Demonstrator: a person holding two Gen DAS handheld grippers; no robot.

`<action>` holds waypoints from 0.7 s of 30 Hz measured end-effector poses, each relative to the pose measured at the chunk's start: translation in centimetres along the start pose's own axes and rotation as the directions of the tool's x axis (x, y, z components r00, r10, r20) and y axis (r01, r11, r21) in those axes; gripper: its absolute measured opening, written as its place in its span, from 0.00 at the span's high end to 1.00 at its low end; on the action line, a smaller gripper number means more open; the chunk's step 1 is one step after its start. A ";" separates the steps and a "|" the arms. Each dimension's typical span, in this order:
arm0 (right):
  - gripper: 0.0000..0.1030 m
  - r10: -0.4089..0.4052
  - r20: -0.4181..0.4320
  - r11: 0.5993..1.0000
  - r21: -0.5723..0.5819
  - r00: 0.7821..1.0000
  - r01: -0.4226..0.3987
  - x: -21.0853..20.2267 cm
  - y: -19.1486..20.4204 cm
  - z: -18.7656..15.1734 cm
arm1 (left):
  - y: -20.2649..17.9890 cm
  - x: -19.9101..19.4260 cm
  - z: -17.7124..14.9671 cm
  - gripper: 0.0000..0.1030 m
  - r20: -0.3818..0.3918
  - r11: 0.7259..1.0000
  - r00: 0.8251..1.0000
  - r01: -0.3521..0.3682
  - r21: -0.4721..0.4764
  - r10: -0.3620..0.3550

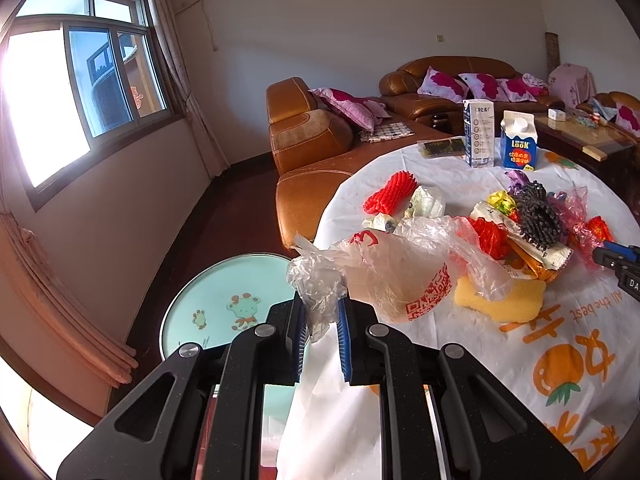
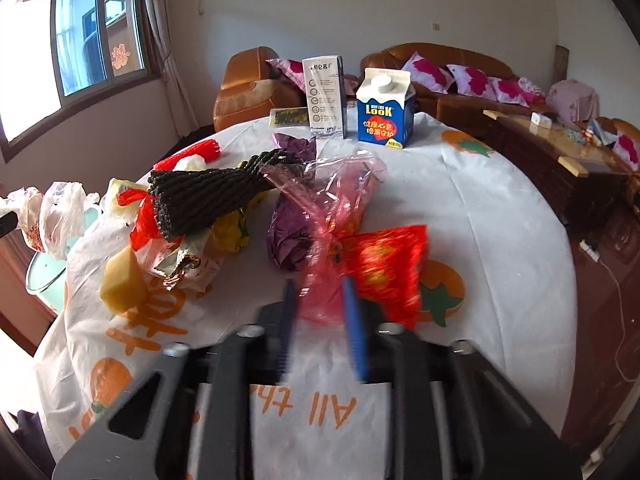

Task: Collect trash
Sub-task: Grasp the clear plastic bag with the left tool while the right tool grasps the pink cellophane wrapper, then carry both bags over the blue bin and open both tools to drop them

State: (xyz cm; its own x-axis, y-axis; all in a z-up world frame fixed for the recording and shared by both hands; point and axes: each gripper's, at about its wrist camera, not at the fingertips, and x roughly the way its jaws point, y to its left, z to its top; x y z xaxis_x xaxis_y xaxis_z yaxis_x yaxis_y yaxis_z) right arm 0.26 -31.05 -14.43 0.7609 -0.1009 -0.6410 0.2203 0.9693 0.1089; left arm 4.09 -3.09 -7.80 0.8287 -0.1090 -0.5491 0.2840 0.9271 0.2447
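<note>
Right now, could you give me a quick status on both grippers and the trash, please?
Left gripper shut on clear plastic bag. Right gripper shut on pink wrapper. Trash pile on table; nothing blocking.

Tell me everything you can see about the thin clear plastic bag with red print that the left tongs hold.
The thin clear plastic bag with red print is crumpled and translucent, with a red QR-code pattern on its lower side and a red mark near the top. Its twisted, bunched end is pinched between the blue pads of the left tongs. The body lies at the edge of the white tablecloth with orange print, touching a yellow sponge.
</note>
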 end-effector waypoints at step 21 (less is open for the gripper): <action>0.90 0.135 0.156 0.986 -0.123 0.978 -0.116 -3.2 3.7 5.9 | 4.9 0.5 0.7 0.87 -0.010 0.992 0.994 -0.112 -0.055 0.112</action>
State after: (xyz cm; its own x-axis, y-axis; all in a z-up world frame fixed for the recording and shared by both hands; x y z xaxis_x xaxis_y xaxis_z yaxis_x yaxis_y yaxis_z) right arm 2.26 -28.52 -7.52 0.8696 -0.0031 -0.4938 0.0537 0.9946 0.0883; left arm 6.26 1.10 -6.31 0.8505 -0.0014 -0.5259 0.1626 0.9517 0.2604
